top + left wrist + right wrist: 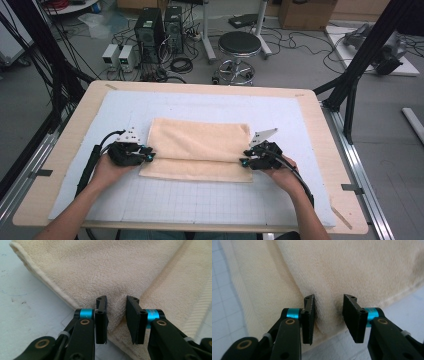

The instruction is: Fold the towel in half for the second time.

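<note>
White gridded mat point(200, 200), folded towel point(200, 145), left gripper point(149, 156) and right gripper point(243, 162) narrowly open astride its corners.

Both forearms reach forward, left tool point(148, 156) and right tool point(243, 162) facing inward, jaws parted

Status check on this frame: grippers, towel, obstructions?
Left gripper open at towel's left edge. Right gripper open at right edge. Towel partly folded, flat. Nothing in the way.

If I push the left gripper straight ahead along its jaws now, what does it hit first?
The towel. The left gripper has its jaws open astride the folded corner, with cloth already between them, so it would likely bunch the upper layer at once. How deep the fold sits is unclear.
</note>
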Action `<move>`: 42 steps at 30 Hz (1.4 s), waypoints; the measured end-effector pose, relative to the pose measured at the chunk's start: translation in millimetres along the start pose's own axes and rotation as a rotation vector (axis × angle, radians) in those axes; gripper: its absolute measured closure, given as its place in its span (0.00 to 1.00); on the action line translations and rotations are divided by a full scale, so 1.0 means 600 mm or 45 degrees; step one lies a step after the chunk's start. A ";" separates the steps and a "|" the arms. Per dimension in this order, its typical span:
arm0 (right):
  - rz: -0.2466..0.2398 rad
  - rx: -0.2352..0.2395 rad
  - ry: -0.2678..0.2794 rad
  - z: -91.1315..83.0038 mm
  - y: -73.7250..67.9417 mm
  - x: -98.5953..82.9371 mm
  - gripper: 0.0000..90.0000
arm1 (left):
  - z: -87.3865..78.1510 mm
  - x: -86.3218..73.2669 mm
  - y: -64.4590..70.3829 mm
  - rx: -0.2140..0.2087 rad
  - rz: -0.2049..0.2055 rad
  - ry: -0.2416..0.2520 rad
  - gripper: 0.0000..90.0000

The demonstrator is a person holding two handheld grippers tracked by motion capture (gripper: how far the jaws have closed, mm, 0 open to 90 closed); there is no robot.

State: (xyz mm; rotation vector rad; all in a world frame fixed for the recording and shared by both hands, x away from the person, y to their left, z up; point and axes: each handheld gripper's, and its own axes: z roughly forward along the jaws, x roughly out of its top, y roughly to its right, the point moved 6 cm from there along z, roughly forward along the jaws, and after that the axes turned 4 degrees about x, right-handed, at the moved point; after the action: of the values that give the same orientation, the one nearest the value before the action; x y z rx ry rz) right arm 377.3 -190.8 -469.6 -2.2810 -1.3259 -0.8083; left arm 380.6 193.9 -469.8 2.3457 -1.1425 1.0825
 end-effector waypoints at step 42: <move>-0.014 0.091 0.192 -0.087 -0.061 -0.001 0.60 | -0.093 -0.008 0.040 0.005 -0.002 0.141 0.67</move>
State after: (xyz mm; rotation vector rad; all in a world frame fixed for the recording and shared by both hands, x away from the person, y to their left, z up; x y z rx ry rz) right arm 329.9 -203.8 -428.6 -2.1149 -1.2794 -0.9026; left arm 332.8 212.6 -437.4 2.2584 -1.0989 1.1990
